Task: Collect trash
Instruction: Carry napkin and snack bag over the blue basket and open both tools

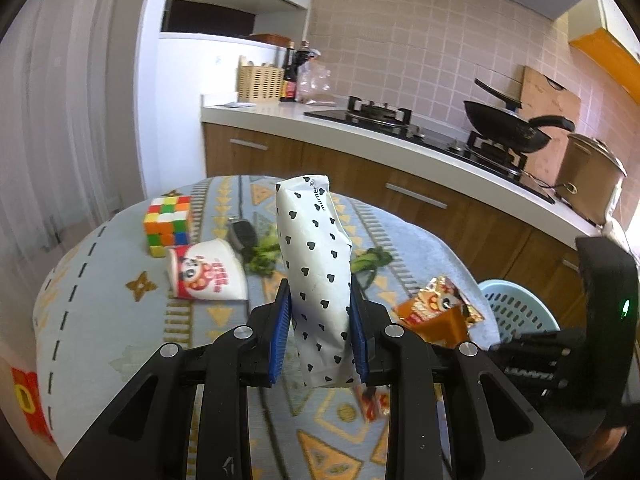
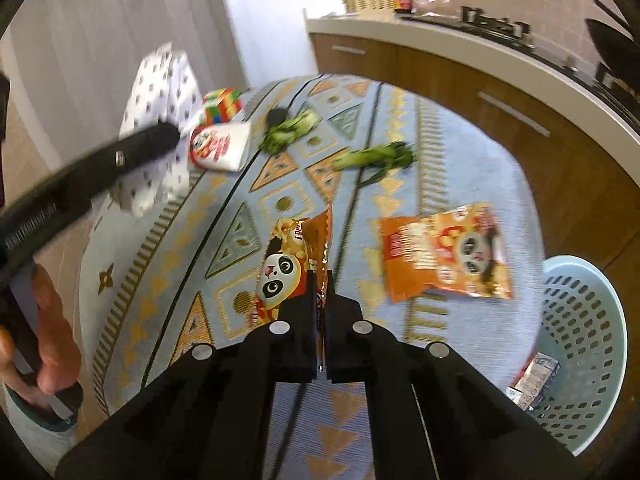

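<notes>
- Left wrist view: the left gripper [image 1: 319, 320] is clamped on a white packet with black hearts [image 1: 314, 264], its blue pads [image 1: 280, 332] pressing both sides; the packet stands upright between the fingers, lifted clear of the table [image 1: 80, 312].
- Right wrist view: the right gripper [image 2: 321, 288] has its fingers drawn together on the edge of an orange panda snack wrapper [image 2: 290, 264], which sticks out ahead and to the left of the fingertips.
- Just right of those fingers, a second orange panda wrapper [image 2: 444, 256] lies flat on the patterned cloth.
- Farther right, beside the table's edge, stands a light blue perforated basket [image 2: 584, 344] with some packaging inside.
- Ahead of the fingers lie two pieces of green vegetable [image 2: 376, 158], well apart from the wrappers.
- Beyond and left, a tipped red and white cup [image 2: 220, 148] lies beside a colour cube [image 2: 222, 106].
- At far left a hand [image 2: 52, 340] grips the other tool's handle.
</notes>
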A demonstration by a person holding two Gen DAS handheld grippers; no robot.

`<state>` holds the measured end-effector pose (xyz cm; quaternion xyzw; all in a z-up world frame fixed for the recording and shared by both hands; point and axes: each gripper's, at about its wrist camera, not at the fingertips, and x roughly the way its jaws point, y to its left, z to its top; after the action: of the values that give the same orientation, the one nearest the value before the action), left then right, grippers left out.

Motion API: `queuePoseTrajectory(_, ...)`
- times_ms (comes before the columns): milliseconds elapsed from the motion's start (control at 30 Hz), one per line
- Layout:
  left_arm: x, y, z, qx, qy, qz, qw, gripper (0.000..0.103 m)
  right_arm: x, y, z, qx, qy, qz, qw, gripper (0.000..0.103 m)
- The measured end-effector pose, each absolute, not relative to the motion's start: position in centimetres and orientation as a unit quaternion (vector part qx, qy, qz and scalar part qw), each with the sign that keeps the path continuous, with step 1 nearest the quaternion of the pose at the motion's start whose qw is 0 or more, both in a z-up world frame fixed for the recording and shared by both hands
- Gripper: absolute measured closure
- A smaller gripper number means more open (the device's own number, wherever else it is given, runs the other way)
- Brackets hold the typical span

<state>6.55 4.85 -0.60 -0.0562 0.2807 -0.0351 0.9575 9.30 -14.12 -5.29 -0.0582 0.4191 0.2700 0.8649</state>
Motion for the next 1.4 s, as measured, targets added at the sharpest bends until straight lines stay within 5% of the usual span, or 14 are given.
queuePoseTrajectory(600,9.6,-7.4,-0.3,-0.026,0.303,-0.169,0.937,0.078,8.7,-29.2,0.1,0.040,0.343,0.156,0.925,0.102)
queuePoseTrajectory(1400,12.8,-20.4,-8.1,0.020,0.396,-0.266,0.879,0.074,10.1,-41.5,-7.9,0.087,0.425,-0.013,0.901,0.102)
